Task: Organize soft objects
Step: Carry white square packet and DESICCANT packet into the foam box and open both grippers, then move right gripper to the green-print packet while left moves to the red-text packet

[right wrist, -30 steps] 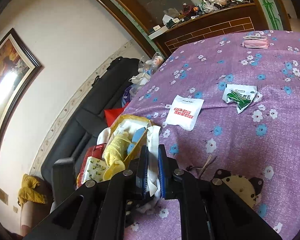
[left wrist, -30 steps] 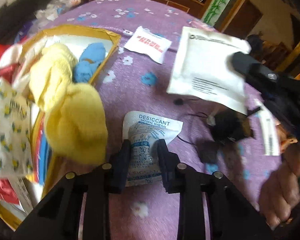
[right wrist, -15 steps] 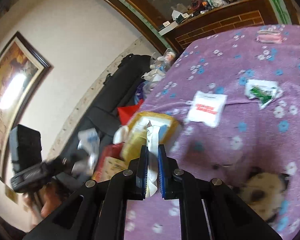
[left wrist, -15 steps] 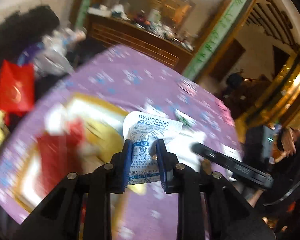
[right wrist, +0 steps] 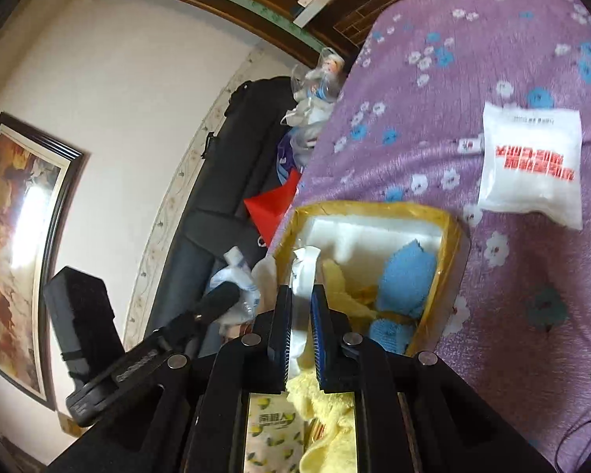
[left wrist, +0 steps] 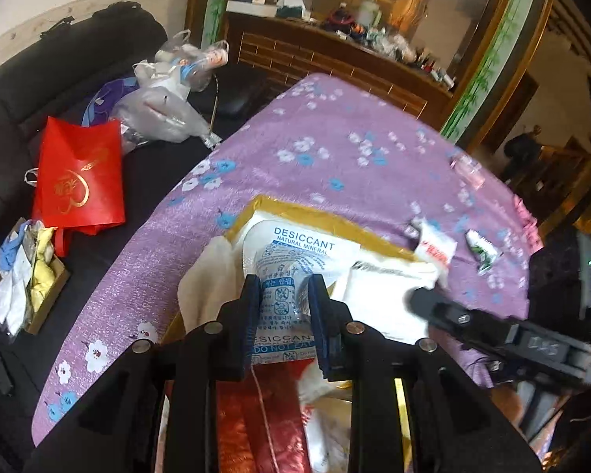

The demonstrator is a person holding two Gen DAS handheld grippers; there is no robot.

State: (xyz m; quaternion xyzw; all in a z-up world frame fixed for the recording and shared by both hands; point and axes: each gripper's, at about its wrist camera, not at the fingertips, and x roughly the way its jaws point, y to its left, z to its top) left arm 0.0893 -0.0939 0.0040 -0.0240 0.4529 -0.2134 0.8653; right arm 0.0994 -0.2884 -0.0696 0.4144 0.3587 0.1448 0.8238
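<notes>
My left gripper (left wrist: 281,317) pinches a clear, crinkly desiccant sachet with blue print (left wrist: 285,272), its jaws pressed on the sachet's lower half while the printed top fans out ahead of the fingertips. Far off to its left, on the dark sofa (left wrist: 59,79), a glossy red paper bag with gold script (left wrist: 78,175) stands beside bulging translucent plastic bags (left wrist: 165,98); nearer me a small cardboard box of blue, white and yellow cloths (left wrist: 23,272) sits low. Directly beyond and under the sachet is the yellow-rimmed white foam box (left wrist: 315,216) on the purple cloth with small blue and white flowers (left wrist: 335,146), and a cream fleecy cloth (left wrist: 209,276) drapes over its near-left corner. To the right, a flat white paper pouch (left wrist: 378,295) hangs over the box, held by my right gripper, whose black arm crosses close beside mine.

From my right gripper (right wrist: 300,327), the jaws are nearly together, nipping that thin white pouch edge-on (right wrist: 304,272) above the foam box. The left gripper's black body looms just to its left, in front of a framed painting (right wrist: 19,244) on the pale wall. Ahead inside the box lie a soft blue knitted cloth (right wrist: 407,280) and a fluffy yellow cloth (right wrist: 346,295); below my jaws is a lemon-patterned tissue pack (right wrist: 272,433). Further right, apart from the box, a puffy white packet with red lettering (right wrist: 532,165) lies flat on the cloth.
</notes>
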